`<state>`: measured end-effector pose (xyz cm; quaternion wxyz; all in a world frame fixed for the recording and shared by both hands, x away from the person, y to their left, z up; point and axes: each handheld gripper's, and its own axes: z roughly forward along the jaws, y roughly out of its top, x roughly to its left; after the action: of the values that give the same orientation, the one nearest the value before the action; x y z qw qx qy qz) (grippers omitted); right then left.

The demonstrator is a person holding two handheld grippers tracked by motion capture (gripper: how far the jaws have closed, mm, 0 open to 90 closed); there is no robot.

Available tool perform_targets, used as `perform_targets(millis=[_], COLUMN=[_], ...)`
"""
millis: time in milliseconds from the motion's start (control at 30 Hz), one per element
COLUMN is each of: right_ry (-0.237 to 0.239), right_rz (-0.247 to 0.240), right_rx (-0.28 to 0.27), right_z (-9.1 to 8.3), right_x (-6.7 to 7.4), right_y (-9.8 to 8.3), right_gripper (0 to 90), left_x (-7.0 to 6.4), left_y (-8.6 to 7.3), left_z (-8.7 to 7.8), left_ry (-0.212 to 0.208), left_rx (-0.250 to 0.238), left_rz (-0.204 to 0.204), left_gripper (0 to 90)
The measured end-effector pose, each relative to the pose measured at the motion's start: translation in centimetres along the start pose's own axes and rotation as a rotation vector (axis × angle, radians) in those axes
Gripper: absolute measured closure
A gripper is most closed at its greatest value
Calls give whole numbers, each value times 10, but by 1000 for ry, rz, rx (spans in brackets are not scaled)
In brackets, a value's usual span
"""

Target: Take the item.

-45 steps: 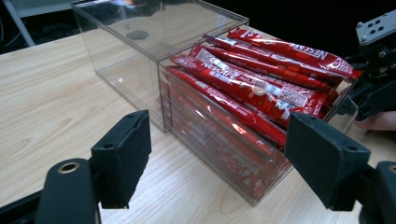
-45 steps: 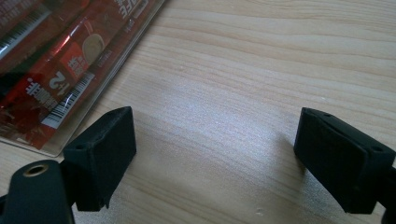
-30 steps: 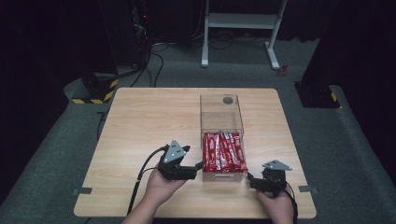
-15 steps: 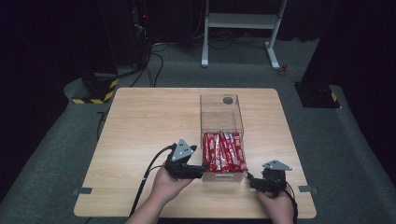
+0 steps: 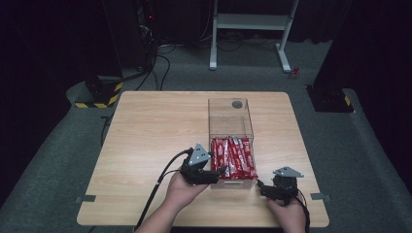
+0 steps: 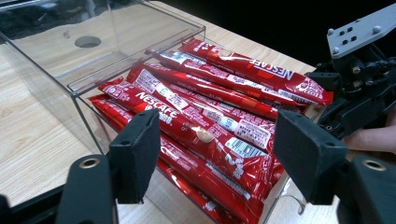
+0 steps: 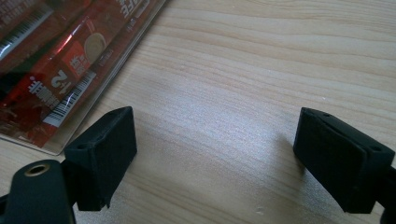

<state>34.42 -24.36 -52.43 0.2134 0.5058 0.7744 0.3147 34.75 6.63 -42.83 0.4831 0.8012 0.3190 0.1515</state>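
Wood-grain table (image 5: pixel 145 145) spans the middle of the high view, with dark carpet around it and a white metal stand (image 5: pixel 252 29) on the floor beyond its far edge. On the table's right half sits a clear plastic box (image 5: pixel 231 116), long from near to far; its far part holds nothing, and its near part is packed with red Nescafé coffee sticks (image 5: pixel 233 156) lying lengthwise. In the left gripper view the sticks (image 6: pixel 210 121) are piled in layers behind the transparent wall (image 6: pixel 93 112), white lettering readable on several. The left gripper (image 5: pixel 214 174), held in the person's left hand (image 5: pixel 182 189), sits at the box's near left corner with its jaws spread wide and nothing between them, pointed at the sticks. The right gripper (image 5: pixel 265 188), in the right hand (image 5: pixel 286 213), rests low over bare wood just right of the box's near right corner, jaws likewise wide apart and empty; the right gripper view shows the box edge and a stick's barcode (image 7: pixel 65 105) at its left.
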Motion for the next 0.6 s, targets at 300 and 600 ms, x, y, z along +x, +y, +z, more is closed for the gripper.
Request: perform_targets(millis=[300,600], right_ry=[0,1], right_rz=[0,-3], right_rx=[0,-1], right_z=[0,0], right_x=[0,0], right_y=[0,0], right_gripper=[132,135], left_x=[-1,-3], left_y=[-3,-12], left_z=[11,18], left_ry=[27,51], left_rx=[35,34], left_rz=[7,-5], left_gripper=[467,597])
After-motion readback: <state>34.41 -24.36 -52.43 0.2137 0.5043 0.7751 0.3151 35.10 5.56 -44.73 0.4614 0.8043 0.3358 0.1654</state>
